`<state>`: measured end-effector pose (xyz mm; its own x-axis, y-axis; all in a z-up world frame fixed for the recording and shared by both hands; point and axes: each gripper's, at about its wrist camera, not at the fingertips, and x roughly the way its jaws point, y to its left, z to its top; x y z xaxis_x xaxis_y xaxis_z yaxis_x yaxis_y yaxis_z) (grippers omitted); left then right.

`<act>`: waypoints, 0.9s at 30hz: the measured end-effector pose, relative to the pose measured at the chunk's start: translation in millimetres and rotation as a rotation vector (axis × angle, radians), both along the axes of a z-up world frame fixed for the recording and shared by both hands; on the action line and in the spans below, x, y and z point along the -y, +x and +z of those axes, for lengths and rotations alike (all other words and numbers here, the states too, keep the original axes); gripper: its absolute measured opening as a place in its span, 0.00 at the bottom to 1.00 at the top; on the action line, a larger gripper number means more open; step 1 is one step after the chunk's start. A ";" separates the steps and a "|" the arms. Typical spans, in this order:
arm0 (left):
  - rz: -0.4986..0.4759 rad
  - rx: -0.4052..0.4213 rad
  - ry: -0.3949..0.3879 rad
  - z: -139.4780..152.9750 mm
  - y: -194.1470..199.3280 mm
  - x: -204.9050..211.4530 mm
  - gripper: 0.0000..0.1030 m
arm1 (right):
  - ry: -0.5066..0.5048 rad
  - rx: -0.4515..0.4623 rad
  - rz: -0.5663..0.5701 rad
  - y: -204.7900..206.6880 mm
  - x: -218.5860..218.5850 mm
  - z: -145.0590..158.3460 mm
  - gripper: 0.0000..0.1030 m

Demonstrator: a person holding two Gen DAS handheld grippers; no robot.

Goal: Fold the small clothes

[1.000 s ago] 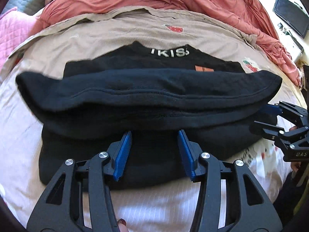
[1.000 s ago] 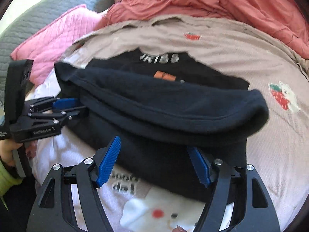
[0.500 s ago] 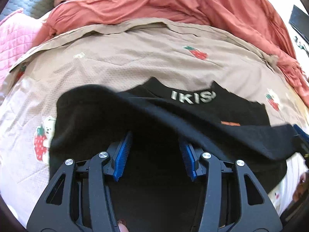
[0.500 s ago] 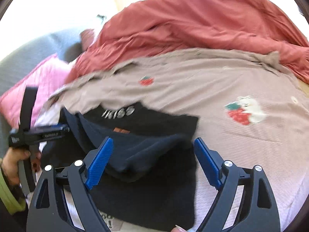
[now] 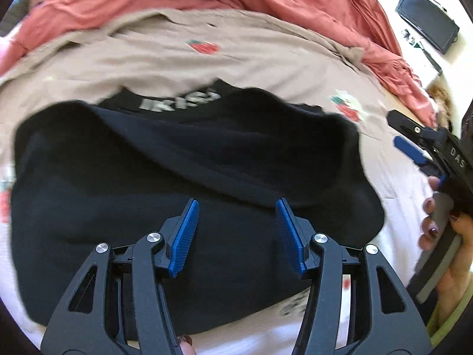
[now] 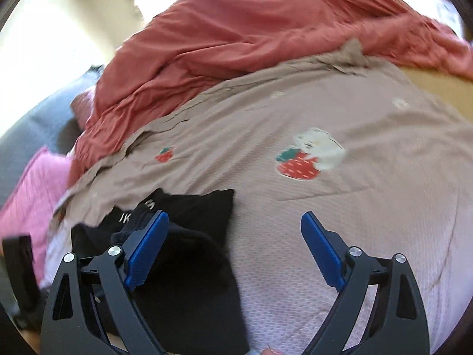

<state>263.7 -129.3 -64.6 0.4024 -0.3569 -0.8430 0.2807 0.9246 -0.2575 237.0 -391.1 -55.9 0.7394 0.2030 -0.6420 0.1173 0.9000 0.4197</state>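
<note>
From the left wrist: black knit garment with a white-lettered waistband (image 5: 189,177) lying on the beige strawberry-print bedsheet (image 5: 266,56), near half doubled over toward that waistband, lettering just clear of the fold's edge. Left gripper (image 5: 238,233) hovering over the near part of the garment, blue pads (image 5: 184,235) apart and opening, nothing pinched between them. Right of the garment, off its edge, right gripper (image 5: 414,151) in a hand (image 5: 446,236). From the right wrist: right gripper (image 6: 233,251) spread wide and opening further, one blue pad (image 6: 146,248) over the garment's (image 6: 189,266) right edge, the other over bare sheet (image 6: 354,112), nothing held. Rumpled coral blanket (image 6: 251,38) beyond the garment. Step in hand, by appearance: letting go after the first fold. Next, probably: re-grasping one side edge and carrying it across to the opposite edge, keeping the doubled layers together.
</note>
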 end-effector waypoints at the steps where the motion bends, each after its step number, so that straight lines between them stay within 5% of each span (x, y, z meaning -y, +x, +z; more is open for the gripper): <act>1: -0.005 -0.008 -0.014 -2.0 2.9 5.8 0.53 | 0.020 -0.011 -0.018 0.3 5.4 -2.6 0.88; 7: 0.013 0.006 -0.093 5.4 38.6 34.8 0.58 | 0.038 -0.037 -0.043 0.4 12.5 -8.6 0.88; 13: 0.053 0.146 -0.184 60.1 52.9 19.0 0.71 | 0.012 -0.043 -0.029 1.8 9.1 -9.4 0.88; 20: 0.217 0.188 -0.120 66.5 34.1 -66.7 0.71 | 0.004 -0.068 -0.007 4.5 5.2 -13.6 0.88; 27: 0.456 0.112 -0.022 33.7 19.2 -179.4 0.71 | -0.037 -0.092 0.030 9.9 -7.6 -20.0 0.88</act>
